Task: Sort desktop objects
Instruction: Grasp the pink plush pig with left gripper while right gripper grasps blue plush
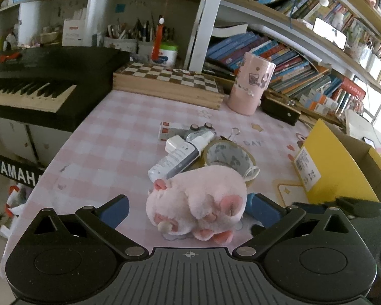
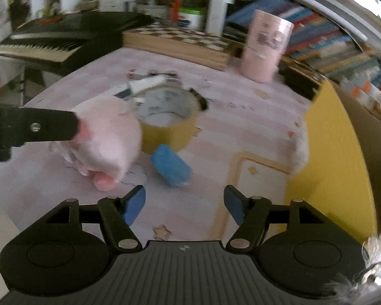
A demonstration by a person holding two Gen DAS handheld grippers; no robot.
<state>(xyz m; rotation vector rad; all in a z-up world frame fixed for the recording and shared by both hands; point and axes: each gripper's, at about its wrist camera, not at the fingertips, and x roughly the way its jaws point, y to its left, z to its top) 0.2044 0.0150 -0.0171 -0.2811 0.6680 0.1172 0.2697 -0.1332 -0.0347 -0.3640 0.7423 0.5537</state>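
The pink plush lies on the checked tablecloth between the left gripper's blue pads. The left pad stands clear of it; the right pad at 3 o'clock sits just beside or against it, so the jaws look apart and not yet clamped. The plush is soft, rounded, pale pink with darker pink feet and ears, and lies on its side.

At its 12 o'clock sit a tape roll and a white tube, with small boxes and a binder clip beyond. At 2 o'clock stands a yellow box, likely the sorting bin.

The right gripper hovers over the cloth, jaws apart and empty.

Sorting seems barely under way: everything visible is still on the desk. What the box holds cannot be seen.
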